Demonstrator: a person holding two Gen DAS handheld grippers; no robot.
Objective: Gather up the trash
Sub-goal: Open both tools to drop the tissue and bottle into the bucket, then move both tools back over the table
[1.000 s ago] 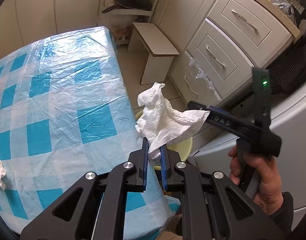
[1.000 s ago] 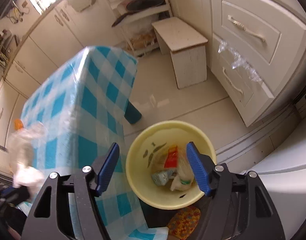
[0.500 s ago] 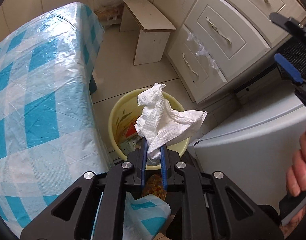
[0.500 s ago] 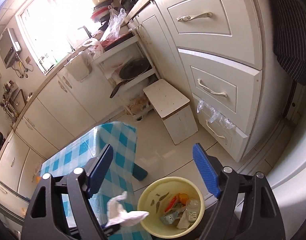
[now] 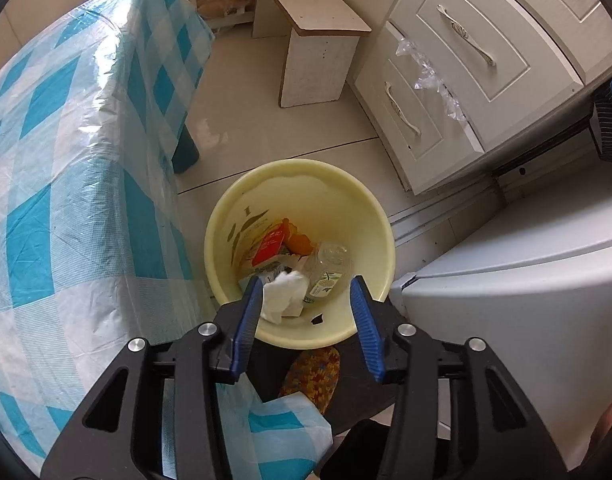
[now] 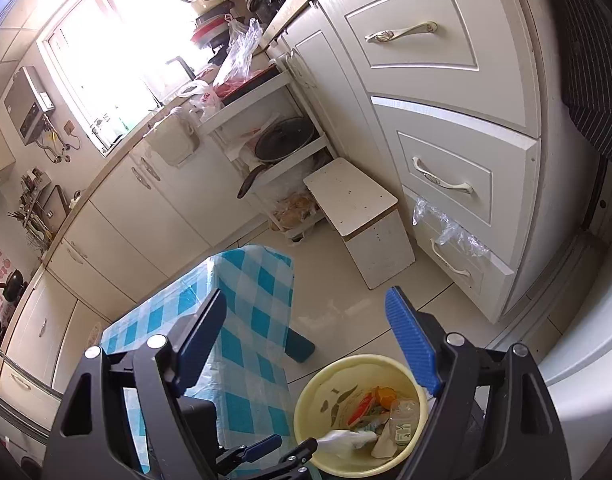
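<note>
Crumpled tissue in bin, seemingly clear of opening left tongs.

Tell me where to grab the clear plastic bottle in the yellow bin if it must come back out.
Grip the clear plastic bottle across its round body, coming straight down from above: it lies tilted atop the trash, and the yellow bin walls block any sideways approach.

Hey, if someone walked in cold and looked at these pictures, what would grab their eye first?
Probably the yellow bin on the floor, half full of trash, with a white tissue dropping into it from the left tool, whose jaws are opening right above. Next, the blue checked tablecloth under clear plastic, filling the left of that view. In the right wrist view, the right tool hangs open and empty above the bin.
</note>
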